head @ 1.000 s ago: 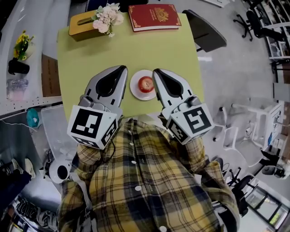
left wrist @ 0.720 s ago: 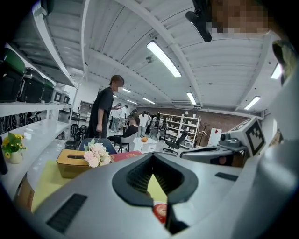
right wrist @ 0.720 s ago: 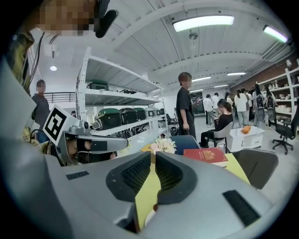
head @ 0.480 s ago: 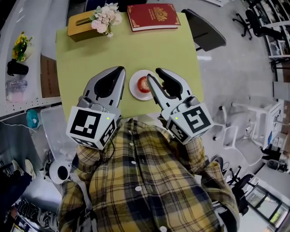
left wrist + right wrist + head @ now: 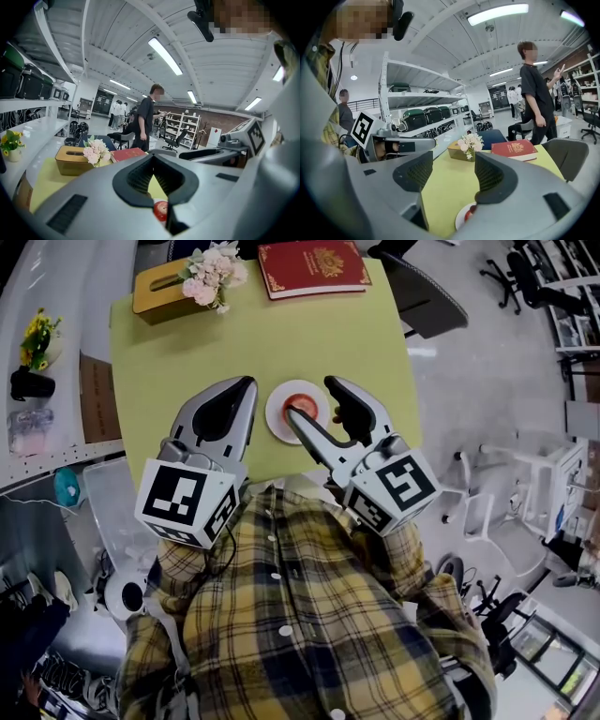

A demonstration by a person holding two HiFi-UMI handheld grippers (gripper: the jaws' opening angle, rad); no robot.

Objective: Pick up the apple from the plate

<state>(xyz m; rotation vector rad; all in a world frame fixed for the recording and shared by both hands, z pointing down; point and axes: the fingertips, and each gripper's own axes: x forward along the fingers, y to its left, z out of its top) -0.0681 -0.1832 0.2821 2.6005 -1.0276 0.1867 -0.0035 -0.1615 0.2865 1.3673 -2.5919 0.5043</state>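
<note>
A red apple (image 5: 304,400) sits on a small white plate (image 5: 276,414) on the yellow-green table (image 5: 187,343). My right gripper (image 5: 313,398) is over the plate with its jaws opening. One of its fingers (image 5: 302,424) lies across the plate in front of the apple, the other stands to the right. Nothing is between its pads. In the right gripper view the apple (image 5: 471,213) and plate (image 5: 461,219) peek out low under the right jaw. My left gripper (image 5: 246,386) is shut and empty just left of the plate. The apple (image 5: 161,209) shows below the left gripper's closed tips.
At the table's far edge stand a tan tissue box (image 5: 159,290), pink flowers (image 5: 208,277) and a red book (image 5: 314,267). A dark chair (image 5: 427,298) is at the far right corner. A person in black (image 5: 536,101) stands beyond the table, near shelves (image 5: 422,117).
The right gripper's jaws went from shut to wide apart, and its left finger swung over the plate in front of the apple. The left gripper stayed where it was.
</note>
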